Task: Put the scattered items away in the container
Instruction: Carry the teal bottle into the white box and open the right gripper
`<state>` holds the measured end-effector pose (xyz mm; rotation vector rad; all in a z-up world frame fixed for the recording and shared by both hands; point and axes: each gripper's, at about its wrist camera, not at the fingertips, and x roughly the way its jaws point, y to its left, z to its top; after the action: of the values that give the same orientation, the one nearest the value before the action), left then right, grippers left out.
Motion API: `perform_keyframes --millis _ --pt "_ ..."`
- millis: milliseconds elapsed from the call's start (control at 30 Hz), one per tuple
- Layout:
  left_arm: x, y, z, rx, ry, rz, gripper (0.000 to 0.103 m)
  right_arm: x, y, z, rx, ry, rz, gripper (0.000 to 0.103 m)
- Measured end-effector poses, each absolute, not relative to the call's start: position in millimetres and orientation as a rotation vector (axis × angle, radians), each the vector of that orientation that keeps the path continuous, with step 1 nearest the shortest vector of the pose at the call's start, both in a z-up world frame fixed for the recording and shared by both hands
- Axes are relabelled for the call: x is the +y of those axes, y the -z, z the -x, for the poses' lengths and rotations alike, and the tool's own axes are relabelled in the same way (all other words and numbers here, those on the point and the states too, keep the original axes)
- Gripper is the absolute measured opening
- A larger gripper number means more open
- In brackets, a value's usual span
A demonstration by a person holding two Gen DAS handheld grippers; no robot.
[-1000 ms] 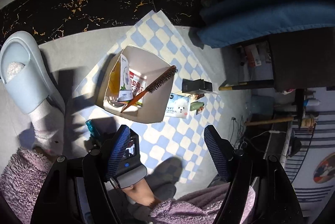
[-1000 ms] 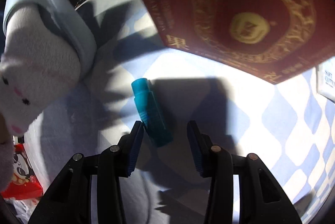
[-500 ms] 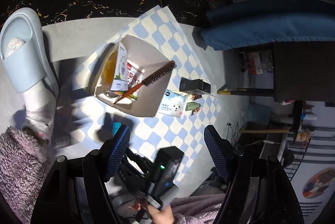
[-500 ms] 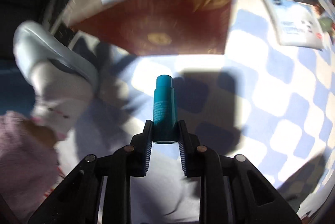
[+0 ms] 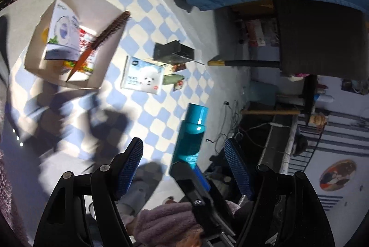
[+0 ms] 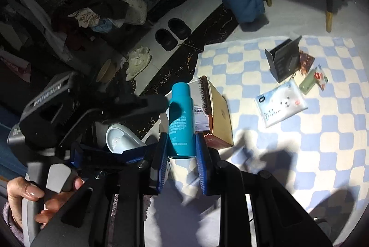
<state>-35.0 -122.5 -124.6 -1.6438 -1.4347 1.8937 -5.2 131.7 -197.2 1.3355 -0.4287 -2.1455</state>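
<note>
A: Start with the checkered mat: it fills the middle of the left wrist view, and your white box sits at its upper left, already holding a hairbrush and some packets.

B: And what's left out?

A: The tissue pack, the dark open carton and the small green tube, all at the right of the right wrist view, near one another and well apart from the box.

B: What am I carrying?

A: Your right claw has just closed its pads on the base of the teal bottle, which stands upright above the mat, the box behind it. Your left claw stands wide with nothing between its pads.

B: The risk?

A: You grip only the bottle's bottom end, so I'd judge a quick swing could tip it out. The brush lies across the box's mouth; drop the bottle on it and either may bounce out. Your two claws are also close; they could knock together.
</note>
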Motion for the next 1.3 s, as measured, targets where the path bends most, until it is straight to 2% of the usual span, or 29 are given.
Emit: perform_keyframes --millis 167,200,233,267,300,533,767,1033,1100,1200,1233,1267,1300 --pt "-123.5 118.8 48.3 -1.314 -1.976 1.610 0.070 144.9 169.6 15.2 -0.439 2.105 -1.274 0.024" --pt "-123.3 120.5 48.8 -1.288 -1.988 1.627 0.056 146.1 167.0 14.3 -0.435 2.106 -1.265 0.024" --pt "-123.2 121.6 50.5 -1.265 -2.004 1.648 0.032 145.9 167.0 13.3 -0.434 2.108 -1.259 0.024" --pt "-123.6 123.7 51.4 -1.245 -2.023 1.671 0.026 145.1 167.4 13.0 -0.438 2.105 -1.254 0.024" --pt "-122.1 124.4 50.3 -1.227 -2.029 1.682 0.024 144.8 167.5 13.8 -0.446 2.096 -1.253 0.024" --pt "-122.8 126.2 54.6 -1.245 -2.023 1.650 0.021 143.0 171.4 19.3 -0.483 2.061 -1.258 0.024" --pt "-136.5 120.9 51.7 -1.213 -2.123 1.713 0.020 148.5 186.0 28.0 -0.607 2.009 -1.386 0.031" --pt "-132.9 97.4 91.6 -0.697 -2.370 1.943 0.021 175.3 215.2 53.2 -0.598 2.082 -1.678 0.031" --pt "-136.4 106.8 95.5 -0.789 -2.361 1.992 0.021 191.6 223.2 70.5 -0.640 2.063 -1.782 0.031" --pt "-139.6 124.4 97.1 -1.072 -2.217 1.964 0.021 218.8 226.0 102.4 -0.683 2.105 -1.873 0.037" --pt "-139.2 128.4 98.0 -1.120 -2.166 1.955 0.021 224.7 228.5 116.3 -0.621 2.120 -1.926 0.047" --pt "-139.2 130.2 98.7 -1.139 -2.143 1.954 0.021 228.1 233.1 130.8 -0.532 2.116 -1.983 0.052" --pt "-139.4 129.3 98.8 -1.140 -2.150 1.952 0.021 231.3 239.4 143.6 -0.461 2.097 -2.031 0.052"
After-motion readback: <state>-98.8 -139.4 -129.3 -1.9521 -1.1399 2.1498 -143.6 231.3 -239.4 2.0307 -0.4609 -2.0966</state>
